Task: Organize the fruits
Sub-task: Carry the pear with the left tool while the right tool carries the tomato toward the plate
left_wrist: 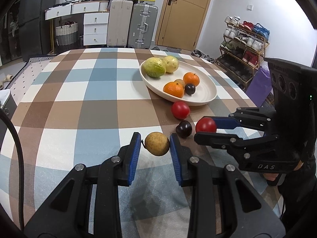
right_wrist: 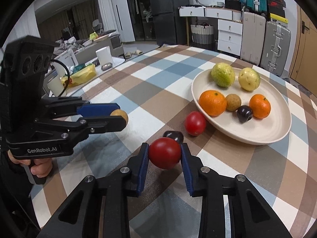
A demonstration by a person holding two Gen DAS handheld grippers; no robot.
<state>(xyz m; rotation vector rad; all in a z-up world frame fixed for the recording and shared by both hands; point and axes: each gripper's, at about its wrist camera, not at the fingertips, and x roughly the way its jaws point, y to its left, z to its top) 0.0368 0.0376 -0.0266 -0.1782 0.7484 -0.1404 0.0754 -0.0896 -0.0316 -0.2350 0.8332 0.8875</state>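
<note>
Left wrist view: the left gripper [left_wrist: 155, 145] has its blue pads closed on a small brown fruit [left_wrist: 157, 143], held just above the checked tablecloth [left_wrist: 79, 107]; judged, it is lifted so it can be carried to the plate.
Right wrist view: the right gripper [right_wrist: 164, 154] has its pads pressed on a red tomato [right_wrist: 164, 153], one pad at each side; the grip sits across the widest part, which likely keeps the round skin from slipping.
Both hands: each carries one fruit, so two pieces can go over in one trip; a person's fingers [right_wrist: 40, 167] wrap the left handle.
Loose on the cloth: a second red tomato [right_wrist: 195, 123] lies just beside the near rim of the plate; a dark plum [right_wrist: 174, 136] lies between it and the held tomato.
Plate [right_wrist: 257, 134]: cream, shallow, at the far right of the table.
Plate contents: a green fruit [right_wrist: 222, 75] and a yellow fruit [right_wrist: 249, 79] at the far side; two oranges [right_wrist: 212, 102], a small brown fruit and a dark plum nearer.
Room left: the near right part of the plate is bare; probably space for the rest.
</note>
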